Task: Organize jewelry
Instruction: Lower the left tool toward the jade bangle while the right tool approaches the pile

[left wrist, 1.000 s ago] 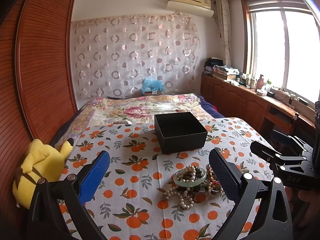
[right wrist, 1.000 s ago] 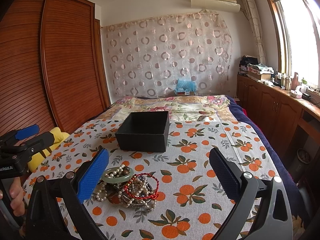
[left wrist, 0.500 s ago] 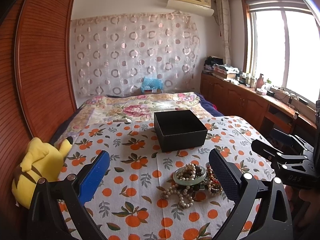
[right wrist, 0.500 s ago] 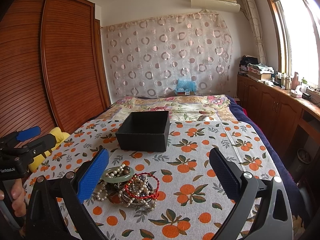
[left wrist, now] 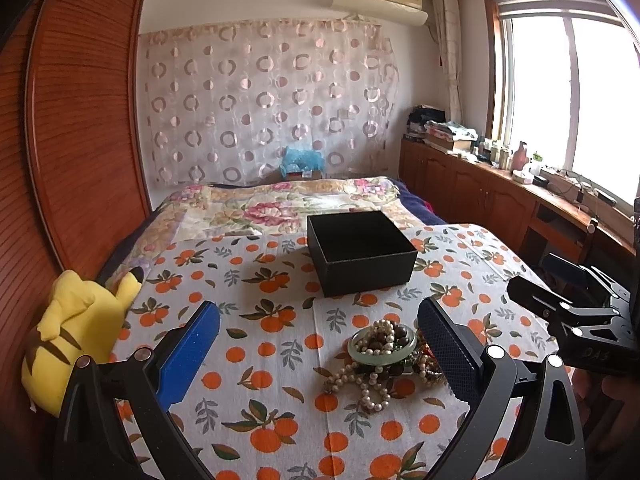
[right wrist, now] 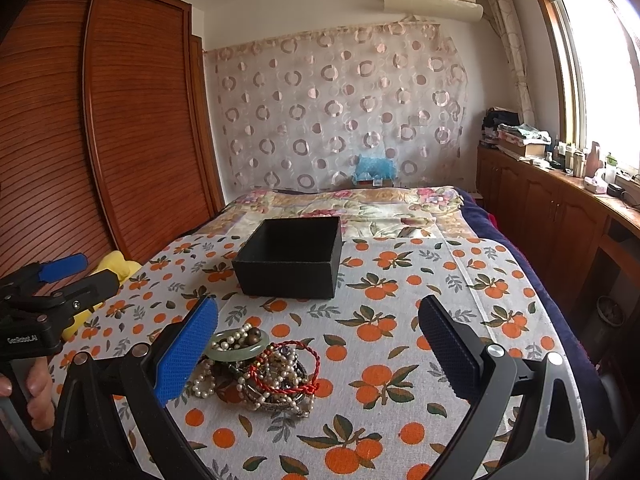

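left claw (left wrist: 318, 344): you are holding it spread wide, nothing in it, hovering above the bed, low over the jewelry pile
right claw (right wrist: 318, 340): also spread wide and carrying nothing, hovering near the same pile from the other side; its blue pad (right wrist: 186, 350) is standing just beside the green bangle
jewelry pile (right wrist: 262, 372): lying in a tangled heap on the orange-print cloth (right wrist: 400, 320) at the near end of the bed, not in the box yet
green bangle (left wrist: 382, 346): sitting on top of the heap with pearl beads (left wrist: 370, 386) draped through and trailing off it
red cord bracelet (right wrist: 284, 374): lying looped over the beaded strands on the right half of the pile
black box (left wrist: 360, 250): open, looking empty from here, standing on the cloth beyond the pile, well apart from it
step in hand: looks like you are lining up for the first pick, nothing moved so far
doing it well: you are better off aiming at one piece that sits free, the bangle rim or the red cord, coming down with the jaws straddling it
watch out: strands are tangling together, so lifting one is likely dragging others along; lifting slowly, using the other claw to pin the rest
drop: carrying over the box rim and letting go inside, not on the edge
yellow plush (left wrist: 76, 320): lying at the left bed edge, out of the way
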